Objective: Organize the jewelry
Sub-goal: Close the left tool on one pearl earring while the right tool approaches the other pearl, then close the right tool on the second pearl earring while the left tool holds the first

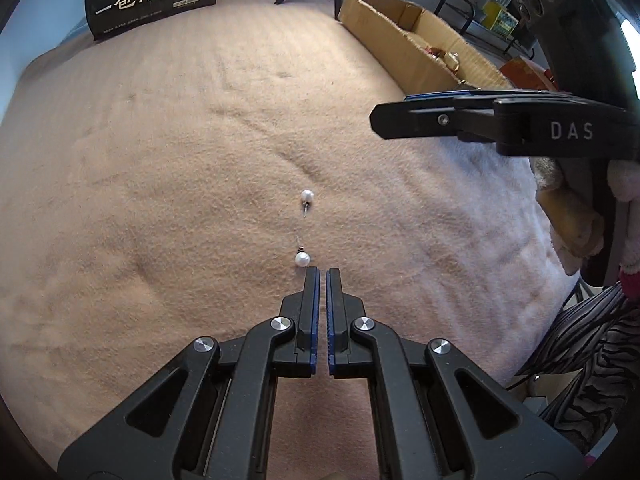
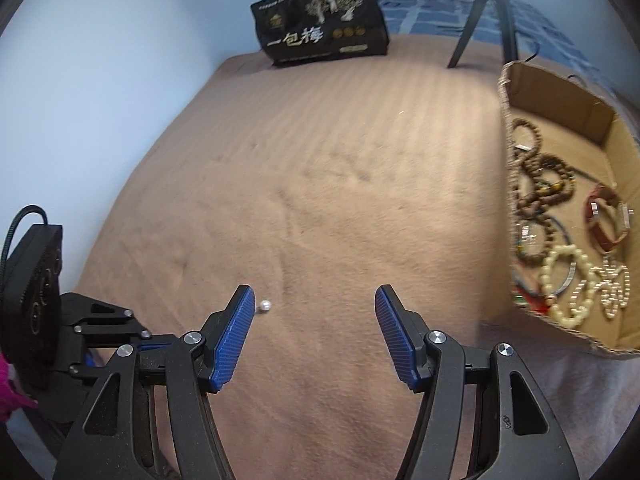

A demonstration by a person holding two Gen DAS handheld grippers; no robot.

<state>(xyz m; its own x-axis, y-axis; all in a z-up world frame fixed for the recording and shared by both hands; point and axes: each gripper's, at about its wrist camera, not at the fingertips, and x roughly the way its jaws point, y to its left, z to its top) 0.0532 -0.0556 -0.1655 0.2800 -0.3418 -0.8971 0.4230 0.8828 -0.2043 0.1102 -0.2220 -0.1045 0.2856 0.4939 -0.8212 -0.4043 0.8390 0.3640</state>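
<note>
On the tan blanket (image 1: 160, 160), two pearl studs (image 1: 303, 259) lie just ahead of the closed, empty left gripper (image 1: 322, 274). The right gripper (image 2: 316, 304) hangs open, empty, well left of the cardboard box (image 2: 560, 104) of bracelets (image 2: 560, 276).

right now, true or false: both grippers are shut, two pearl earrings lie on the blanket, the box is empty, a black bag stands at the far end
Both grippers are shut: false. The left gripper is shut, but the right gripper is open with nothing between its fingers.
Two pearl earrings lie on the blanket: true, a far earring and a near earring on the blanket.
The box is empty: false. The box holds bead bracelets.
A black bag stands at the far end: true, the bag.
</note>
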